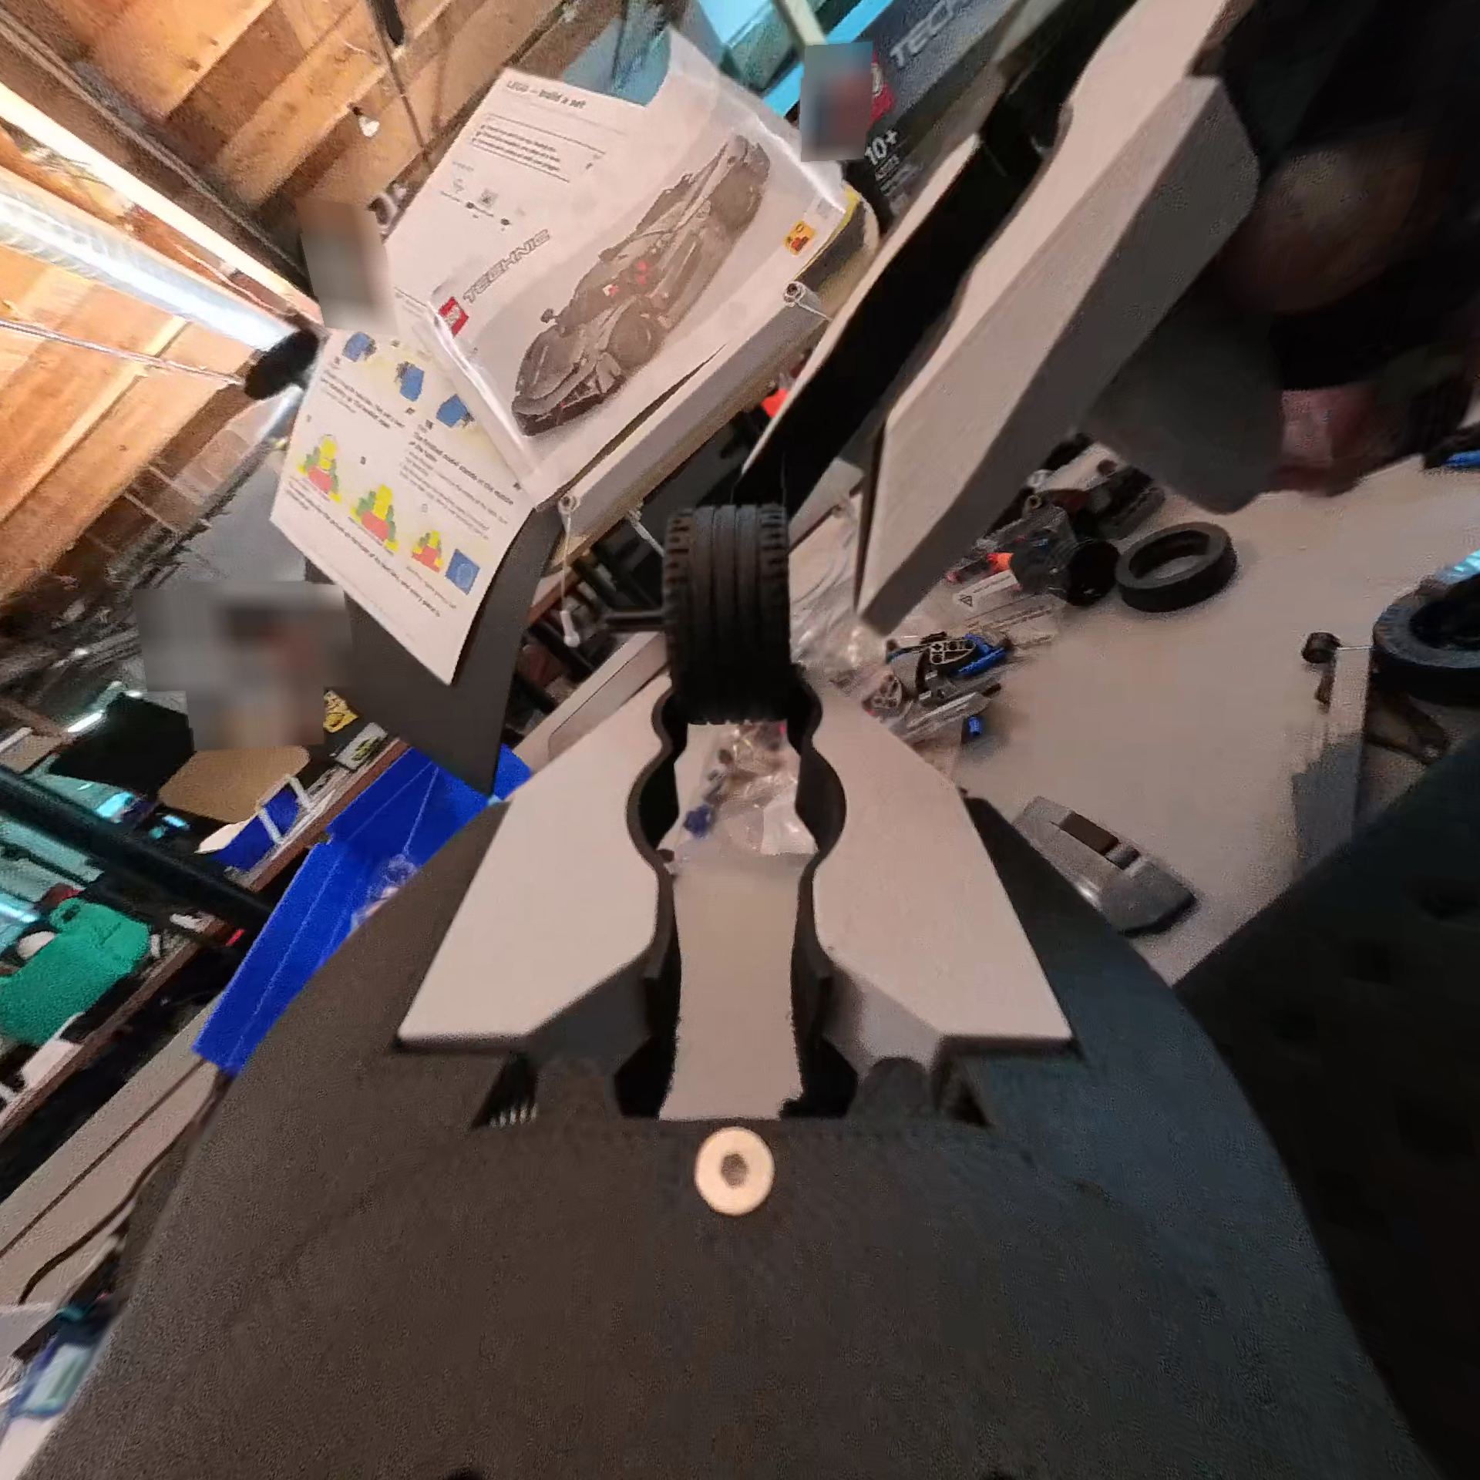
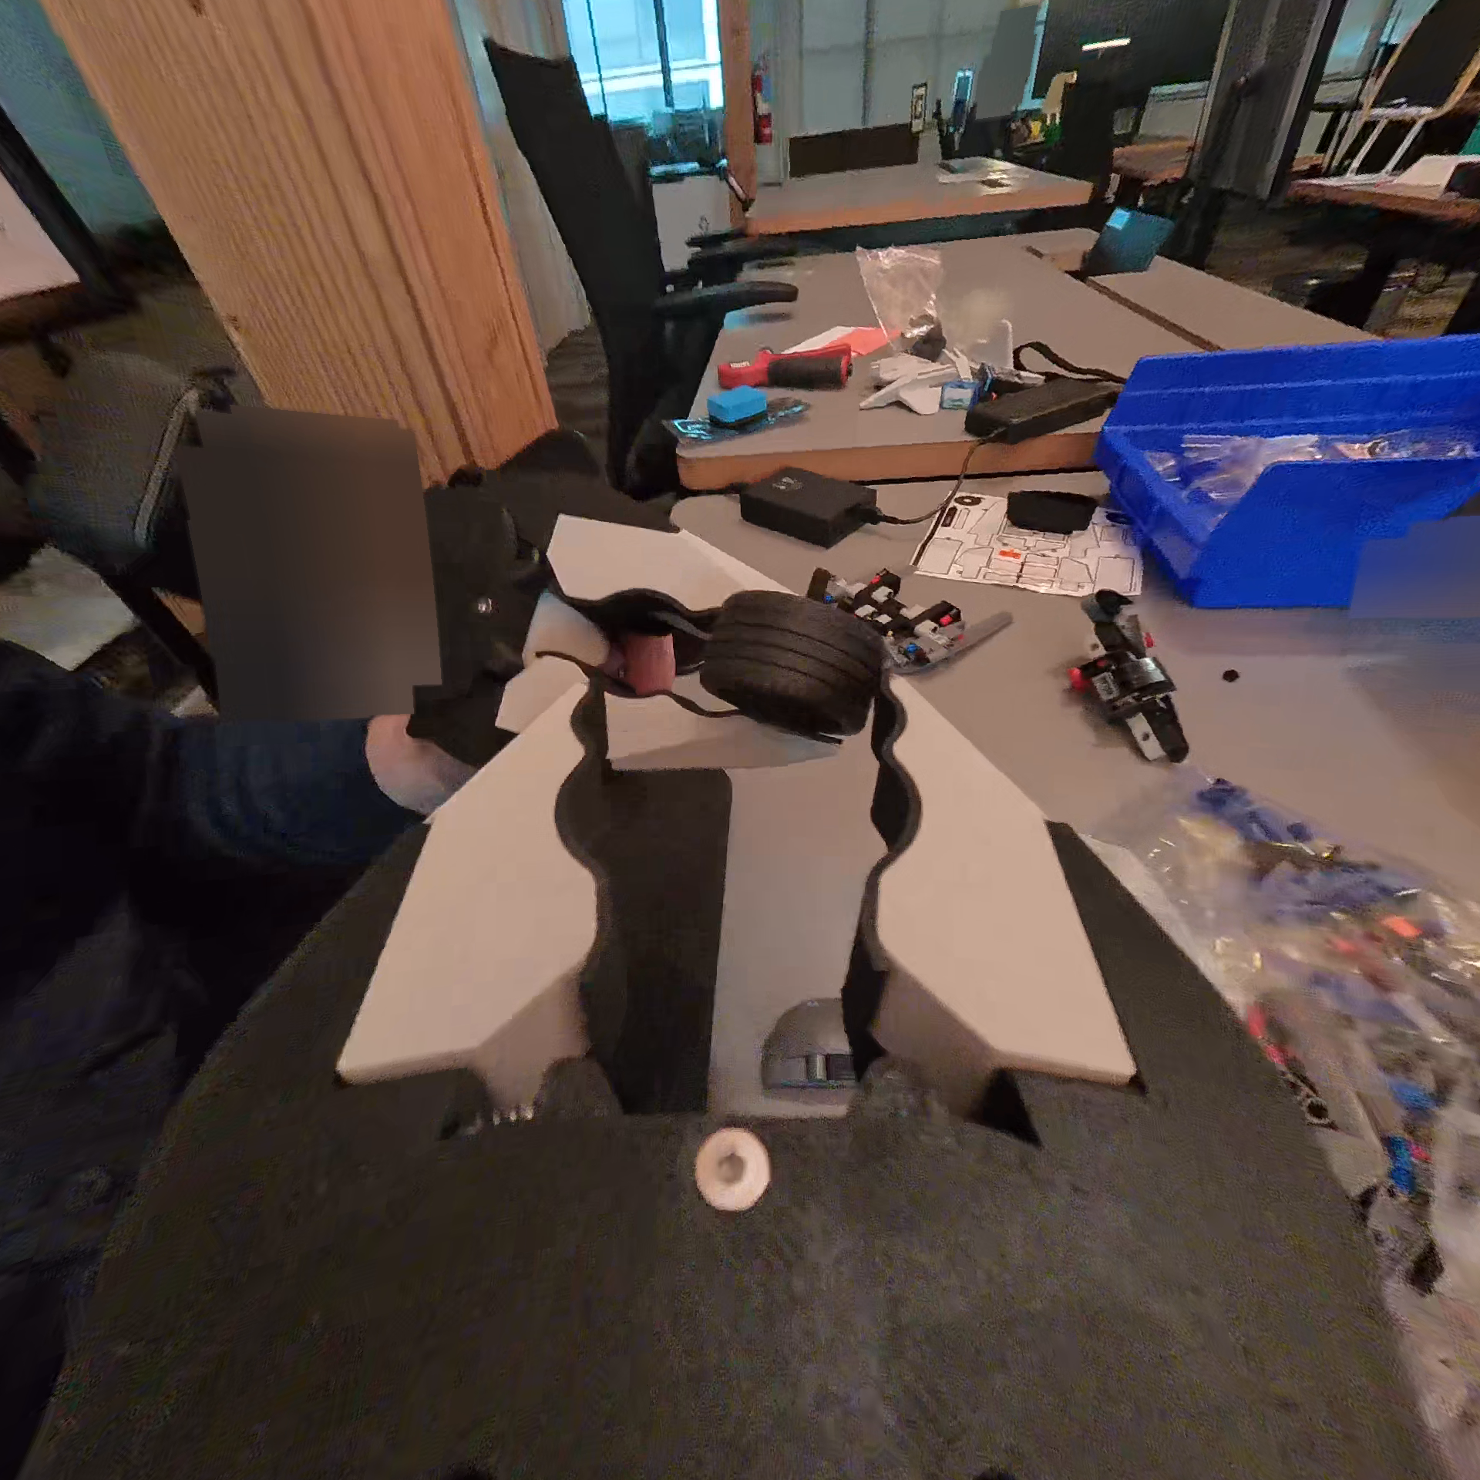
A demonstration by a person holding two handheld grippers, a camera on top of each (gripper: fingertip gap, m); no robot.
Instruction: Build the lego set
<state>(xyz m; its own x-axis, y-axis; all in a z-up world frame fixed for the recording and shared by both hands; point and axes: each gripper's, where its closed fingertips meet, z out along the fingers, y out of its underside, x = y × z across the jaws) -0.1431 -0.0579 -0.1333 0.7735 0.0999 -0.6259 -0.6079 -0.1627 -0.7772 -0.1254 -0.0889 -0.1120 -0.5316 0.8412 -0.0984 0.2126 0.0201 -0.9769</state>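
Left gripper (image 1: 729, 697): clamped on a black rubber ribbed lego tyre (image 1: 727, 613), pinched across its tread at the fingertips and held up above the grey tabletop (image 1: 1161, 769).
Right gripper (image 2: 741, 701): jaws stand wide; the same tyre (image 2: 789, 673) sits near its fingertips, not gripped by them so far as I can tell.
Hub: whether a rim sits inside the tyre cannot be told; a short dark stub sticks out at its left side in the left wrist view.
Step in hand: probably fitting or passing the wheel. Judged well done if the left gripper holds the tyre square while the right closes gently on the tread sides, since soft rubber may squirm or pop free under a hard pinch.
Blue plastic bin (image 2: 1281, 496): open-fronted, on the tabletop to the right, holding clear bags of small parts.
Clear plastic bag (image 2: 1313, 905): lies just beside the right gripper, full of blue, black and red pieces.
Loose items: a second black tyre (image 1: 1176, 566) and a part-built dark assembly (image 2: 1129, 681) on the tabletop.
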